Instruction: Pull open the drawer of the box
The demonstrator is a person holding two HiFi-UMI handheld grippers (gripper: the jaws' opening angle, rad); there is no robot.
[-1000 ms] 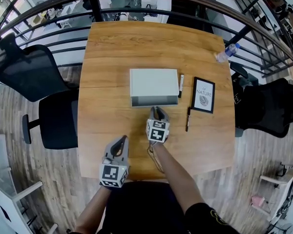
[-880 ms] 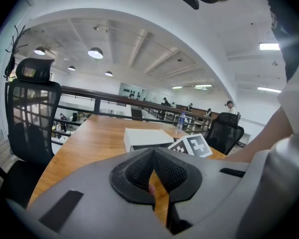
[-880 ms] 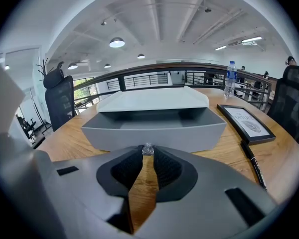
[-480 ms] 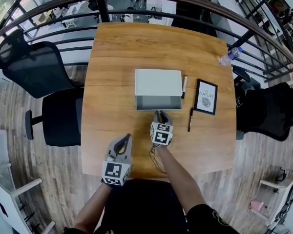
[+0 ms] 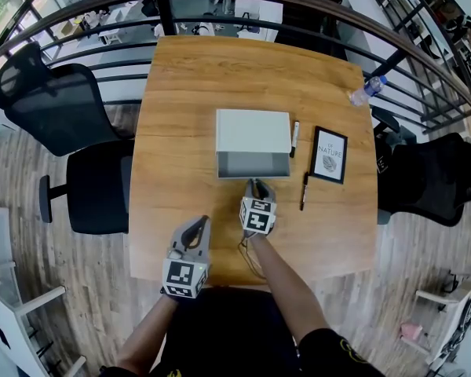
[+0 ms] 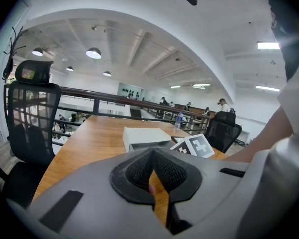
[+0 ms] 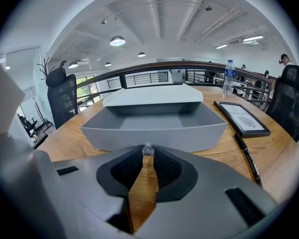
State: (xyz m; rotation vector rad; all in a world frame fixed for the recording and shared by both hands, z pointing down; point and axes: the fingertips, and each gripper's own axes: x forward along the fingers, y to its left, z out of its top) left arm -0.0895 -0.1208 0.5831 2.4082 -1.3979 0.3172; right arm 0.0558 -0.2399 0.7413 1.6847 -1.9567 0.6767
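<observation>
Step in hand: the pull itself, and it's looking near done. The box (image 5: 253, 130) is sitting mid-bench (image 5: 180, 93). Its grey drawer (image 5: 253, 165) is sticking out toward the person, w/ the inside showing empty in the right gripper view.

The right gripper (image 5: 255, 184) is sitting just in front of the drawer front. Its jaws are clenching a small clear knob (image 7: 148, 149) at the very tips; prob. the drawer's pull. The left gripper (image 5: 195, 228) is hanging nearer the person, well apart from the box and doing no work, w/ its jaws pressing together on nothing.

Next move, prob. one of two:
- a last bit of straight pull toward the person, keeping level w/ the bench so the knob isn't slipping out of the tips
- letting go and backing off

Risk: nothing is bracing the box, so more pulling may be dragging the whole box, not just the drawer. The left gripper could be steadying it. A pen (image 5: 302, 191) and a framed print (image 5: 327, 154) are lying to the right of the box, out of the pull path.
</observation>
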